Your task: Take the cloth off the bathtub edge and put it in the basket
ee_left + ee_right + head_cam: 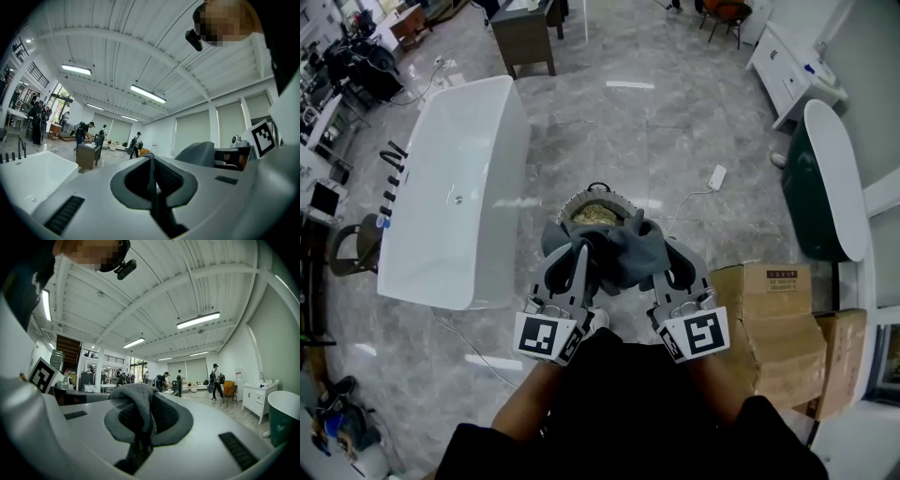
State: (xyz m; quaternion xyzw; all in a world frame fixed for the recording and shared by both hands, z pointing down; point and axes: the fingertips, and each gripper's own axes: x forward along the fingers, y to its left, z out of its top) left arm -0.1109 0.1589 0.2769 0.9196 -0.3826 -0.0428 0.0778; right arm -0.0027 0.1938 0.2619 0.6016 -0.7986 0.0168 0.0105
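Two grippers are up front, close to the person's body, and both are clenched on the same cloth (619, 246). The left gripper (580, 250) has pinched a thin fold of it, its jaws pressed tight together on the fabric. The right gripper (660, 251) bites a thicker wad, and gray cloth spills up over its pads in the right gripper view. Taking one end in each looks like a way to keep the cloth gathered and off the marble floor (675, 141) during the carry.

So the cloth is in the air, slung between the two grippers. Its long axis runs side to side across the head view, one end at each gripper, with the middle bunched and bulging away from the person. It sits just above the near rim of the round woven basket (573, 203), covering part of it. The far half of the basket shows, with something pale already inside.

By my read the carry is nearly done, and what remains is easing forward over the opening and letting go.

Farther off to the left, well apart now, lies the white bathtub (521, 150), its near edge bare.
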